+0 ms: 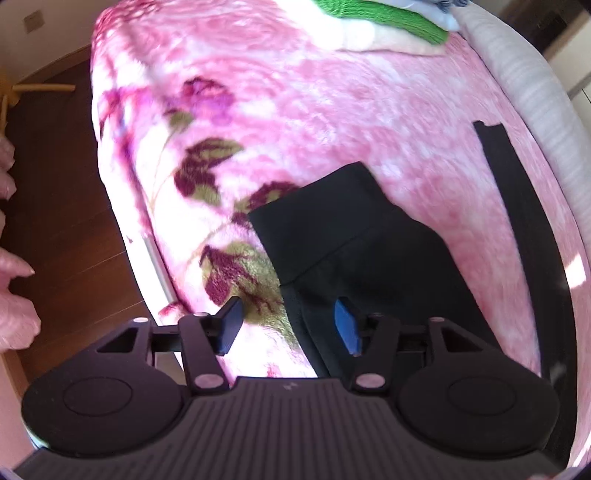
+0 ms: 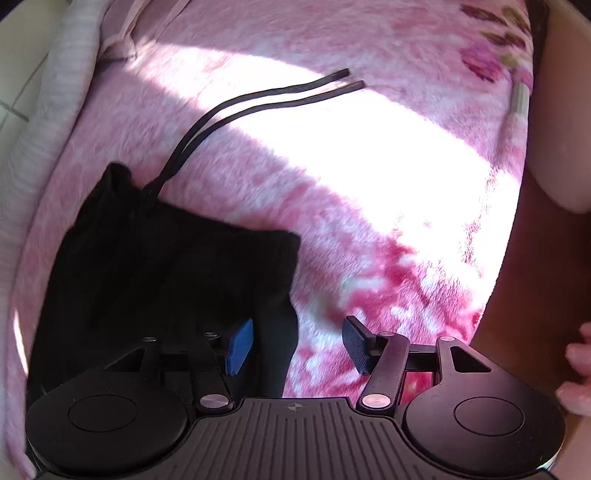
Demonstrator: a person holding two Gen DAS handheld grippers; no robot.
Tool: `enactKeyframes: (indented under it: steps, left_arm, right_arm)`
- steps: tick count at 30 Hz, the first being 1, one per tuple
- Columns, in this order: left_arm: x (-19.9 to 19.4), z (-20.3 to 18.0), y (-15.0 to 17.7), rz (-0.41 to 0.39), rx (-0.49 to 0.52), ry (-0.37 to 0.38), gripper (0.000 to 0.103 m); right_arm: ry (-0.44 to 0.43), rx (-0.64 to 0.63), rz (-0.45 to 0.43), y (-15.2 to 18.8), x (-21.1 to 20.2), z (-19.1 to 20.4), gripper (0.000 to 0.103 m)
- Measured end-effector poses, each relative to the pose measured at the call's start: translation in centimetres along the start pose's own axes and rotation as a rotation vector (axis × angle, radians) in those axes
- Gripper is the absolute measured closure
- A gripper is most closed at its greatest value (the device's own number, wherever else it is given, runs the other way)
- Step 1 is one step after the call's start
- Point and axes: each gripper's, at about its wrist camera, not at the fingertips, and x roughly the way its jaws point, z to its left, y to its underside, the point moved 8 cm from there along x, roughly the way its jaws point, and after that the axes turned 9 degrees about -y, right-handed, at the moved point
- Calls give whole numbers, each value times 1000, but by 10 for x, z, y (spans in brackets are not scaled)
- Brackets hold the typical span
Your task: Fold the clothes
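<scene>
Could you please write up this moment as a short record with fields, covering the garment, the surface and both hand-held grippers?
garment: black trousers, lying on the blanket, drawstrings trailing from the waistband
surface: pink floral blanket
left hand-held gripper: open, nothing pinched, over the trousers' edge
right hand-held gripper: open, nothing pinched, over the trousers' edge
other items: green and white folded clothes at the blanket's far end
floor: brown wood beside the bed

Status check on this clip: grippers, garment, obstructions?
Left gripper and right gripper open, empty. Black garment on pink blanket. Drawstrings trailing loose.
</scene>
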Motion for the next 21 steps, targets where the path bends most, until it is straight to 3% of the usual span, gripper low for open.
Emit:
enactKeyframes:
  steps: [1,2,3,4,5,6,8,10,13,16,19,21]
  left_arm:
    - [1,-4,0,-33,8,-11,49]
    - [0,-9,-2,-62,40,-31,57]
    - [-1,-14,-3,-91,74,-53,80]
    - [-4,-19,-5,-119,118,-55,92]
    - [-11,-24,-9,-153,155,-40,98]
    - [-19,-30,-13,-188,191,-22,98]
    - [-43,-41,-22,-269,275,13,98]
    - [-70,-50,-30,-347,360,45,98]
    - [-90,-39,-28,-387,433,28,98]
    - [-59,-12,-16,-359,552,-124,97]
    - [-16,3,3,-306,675,-246,94]
    - [-10,-3,11,-349,720,-295,93]
  right_arm:
    - [-27,24,-5,-3,0,-6,45]
    - [-59,47,-9,-5,1,-9,44]
    - [-89,64,-16,-7,3,-12,44]
    - [-120,73,-27,-10,3,-12,44]
    - [-150,81,-37,-12,4,-13,45]
    - [-175,79,-42,-14,4,-12,45]
    - [-204,31,-32,-16,1,-5,94]
    - [-232,-21,-24,-18,-4,3,95]
    - [-266,-57,-28,-20,-24,9,96]
    - [-255,-79,-4,-17,-27,7,96]
    - [-174,-132,62,1,-14,-9,96]
    - [-130,-164,96,14,-7,-20,95]
